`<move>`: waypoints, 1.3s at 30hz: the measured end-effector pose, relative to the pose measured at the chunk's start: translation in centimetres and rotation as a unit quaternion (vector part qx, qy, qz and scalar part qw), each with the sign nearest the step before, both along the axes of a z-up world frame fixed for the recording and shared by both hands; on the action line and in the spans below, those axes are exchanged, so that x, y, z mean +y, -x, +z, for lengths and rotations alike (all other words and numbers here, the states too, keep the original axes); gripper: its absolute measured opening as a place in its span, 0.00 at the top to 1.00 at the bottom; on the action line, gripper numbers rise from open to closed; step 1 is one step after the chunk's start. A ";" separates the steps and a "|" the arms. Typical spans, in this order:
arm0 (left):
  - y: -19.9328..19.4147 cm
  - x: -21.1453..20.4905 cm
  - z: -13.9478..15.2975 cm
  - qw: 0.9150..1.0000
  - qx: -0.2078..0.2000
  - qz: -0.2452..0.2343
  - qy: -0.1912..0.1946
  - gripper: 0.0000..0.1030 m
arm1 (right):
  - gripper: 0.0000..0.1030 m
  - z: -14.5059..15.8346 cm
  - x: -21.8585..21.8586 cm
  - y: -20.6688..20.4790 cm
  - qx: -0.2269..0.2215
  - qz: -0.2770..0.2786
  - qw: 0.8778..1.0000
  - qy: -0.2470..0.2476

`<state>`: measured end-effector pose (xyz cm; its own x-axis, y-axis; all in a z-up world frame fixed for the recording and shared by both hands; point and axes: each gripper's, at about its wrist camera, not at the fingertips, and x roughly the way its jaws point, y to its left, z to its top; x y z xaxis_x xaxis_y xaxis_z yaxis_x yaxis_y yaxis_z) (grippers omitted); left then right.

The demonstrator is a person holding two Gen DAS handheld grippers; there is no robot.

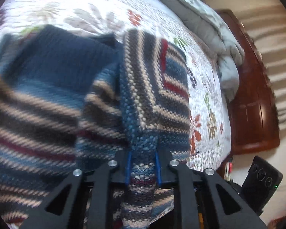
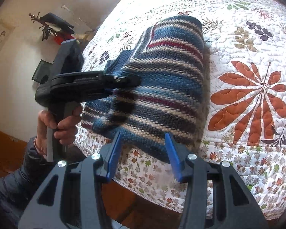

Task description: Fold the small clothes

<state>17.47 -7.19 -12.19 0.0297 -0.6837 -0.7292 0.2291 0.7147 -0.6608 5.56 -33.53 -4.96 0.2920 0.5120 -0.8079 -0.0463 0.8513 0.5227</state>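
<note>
A striped knit sweater (image 2: 162, 80) in blue, beige, grey and red lies partly folded on the floral quilt (image 2: 247, 95) near the bed's front edge. My left gripper (image 1: 144, 152) is shut on a bunched fold of the sweater (image 1: 143, 99), with knit pinched between its blue pads (image 1: 129, 168). In the right wrist view the left gripper (image 2: 124, 82) reaches in from the left over the sweater, held by a hand (image 2: 63, 122). My right gripper (image 2: 143, 139) stands open just before the sweater's near edge, its blue pads (image 2: 114, 156) apart and pressing on nothing.
A grey duvet (image 1: 209, 24) is heaped at the far end of the bed. A dark wooden bed frame (image 1: 253, 103) borders the quilt, with floor beyond. A black device (image 1: 261, 179) sits at lower right. A coat rack (image 2: 45, 26) stands by the wall.
</note>
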 end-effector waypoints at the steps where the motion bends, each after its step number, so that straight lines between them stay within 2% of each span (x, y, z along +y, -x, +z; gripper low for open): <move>1: 0.3 0.9 0.6 1.000 -0.007 0.008 0.004 0.83 | 0.54 0.1 0.0 -0.1 -0.002 0.000 1.000 -0.002; 3: 1.1 2.9 2.2 0.999 -0.035 0.013 0.009 0.83 | 0.54 0.3 0.4 -0.3 -0.009 0.006 1.000 -0.009; 5: 1.5 4.8 2.8 0.998 -0.055 0.025 -0.006 0.83 | 0.54 0.0 1.1 -0.8 -0.011 0.016 1.000 -0.017; 10: 0.8 6.3 -1.5 0.999 -0.010 0.040 -0.027 0.83 | 0.55 -2.0 3.1 -2.3 0.004 0.030 0.999 -0.028; 14: 0.8 5.6 -1.9 0.999 -0.018 0.031 -0.022 0.81 | 0.56 -4.4 3.5 -3.4 0.035 0.018 0.999 0.003; 15: 0.9 5.4 -1.8 0.999 -0.016 0.026 -0.019 0.77 | 0.56 -5.1 3.5 -3.5 0.043 0.015 0.999 0.010; 16: 1.0 5.3 -1.4 1.000 -0.014 0.022 -0.018 0.69 | 0.56 -5.8 3.4 -3.6 0.052 0.012 0.998 0.017; 17: 1.2 5.4 -0.9 1.000 -0.014 0.022 -0.018 0.65 | 0.56 -6.1 3.3 -3.7 0.056 0.010 0.998 0.018; 19: 1.7 6.1 0.1 0.999 -0.024 0.027 -0.036 0.41 | 0.56 -6.2 2.9 -3.6 0.054 0.006 0.998 0.013; 22: 2.6 7.1 1.1 0.997 -0.040 0.032 -0.050 0.31 | 0.56 -6.1 2.7 -3.5 0.053 0.005 0.999 0.007; 25: 3.4 6.9 0.8 0.999 -0.021 0.017 -0.044 0.29 | 0.56 -6.0 2.7 -3.4 0.049 0.008 0.999 0.011; 29: 3.7 6.2 -0.9 0.998 -0.002 0.010 -0.062 0.29 | 0.56 -5.7 2.9 -3.3 0.047 0.009 0.999 0.012; 33: 4.1 5.3 -2.7 0.999 0.034 -0.009 -0.040 0.29 | 0.56 -5.8 2.5 -3.2 0.047 0.010 0.999 0.004; 34: 4.1 5.0 -3.1 0.998 0.041 -0.012 -0.037 0.25 | 0.56 -5.8 2.4 -3.1 0.048 0.009 0.999 0.003; 37: 4.3 4.9 -3.5 0.999 0.044 -0.015 -0.028 0.25 | 0.56 -5.7 2.1 -2.9 0.045 0.011 0.999 0.003; 38: 4.3 4.8 -3.3 0.999 0.047 -0.014 -0.021 0.26 | 0.56 -5.5 2.0 -2.8 0.043 0.011 0.999 0.001; 39: 4.3 4.9 -3.2 0.999 0.050 -0.013 -0.013 0.38 | 0.56 -5.4 1.9 -2.7 0.041 0.010 0.999 0.000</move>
<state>13.21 -2.27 -15.42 -0.0618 -0.6641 -0.7451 0.1824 0.7264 -0.6626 8.30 -31.65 -10.35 0.2147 0.5178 -0.8282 -0.0203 0.8501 0.5262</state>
